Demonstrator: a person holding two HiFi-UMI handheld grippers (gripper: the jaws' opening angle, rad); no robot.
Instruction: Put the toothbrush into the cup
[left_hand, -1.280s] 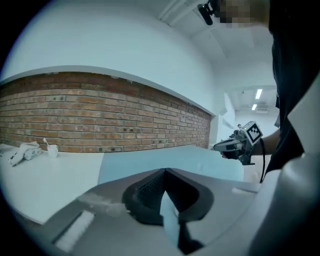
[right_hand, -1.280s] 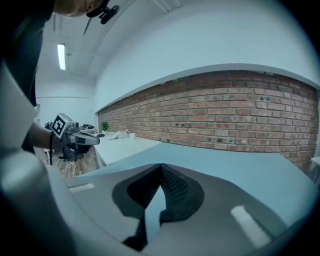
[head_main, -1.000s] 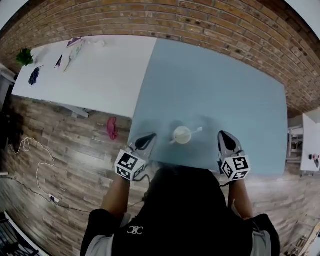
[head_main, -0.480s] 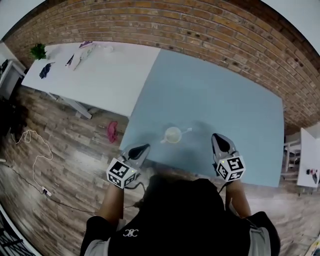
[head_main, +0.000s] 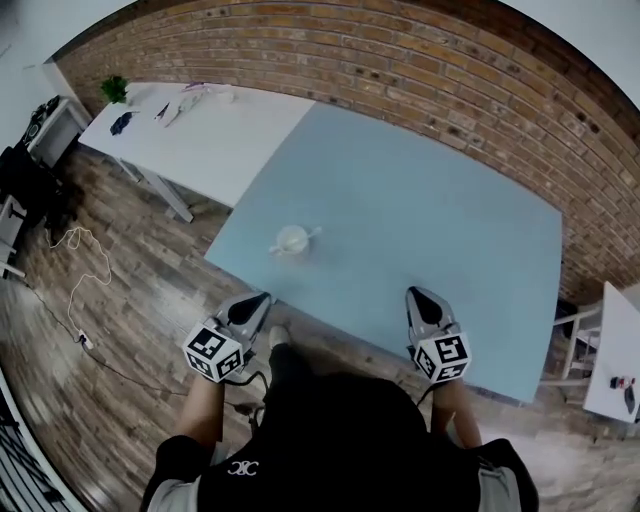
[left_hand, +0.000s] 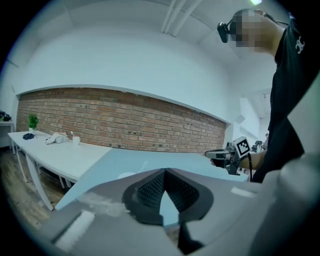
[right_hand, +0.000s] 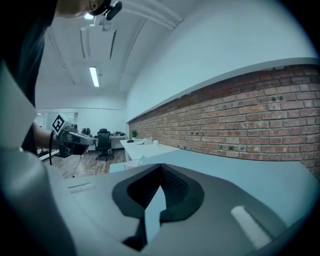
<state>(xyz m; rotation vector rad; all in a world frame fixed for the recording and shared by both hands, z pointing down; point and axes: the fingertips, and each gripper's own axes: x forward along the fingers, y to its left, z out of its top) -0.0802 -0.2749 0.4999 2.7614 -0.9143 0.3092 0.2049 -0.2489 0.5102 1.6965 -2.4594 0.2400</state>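
Fingers (left_hand: 150, 190) on our left gripper (head_main: 257, 302) and right gripper (head_main: 418, 297) are pinched together, nothing between them. We've got the toothbrush (head_main: 311, 235) leaning in the cup (head_main: 291, 241) on the blue table (head_main: 430, 200), well apart from both.

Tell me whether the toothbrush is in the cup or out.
In, as far as the head view shows: the toothbrush sticks out slantwise over the rim of the upright cup on the blue table.

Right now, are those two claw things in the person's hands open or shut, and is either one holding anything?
Left gripper: shut, holding nothing.
Right gripper: shut, holding nothing.
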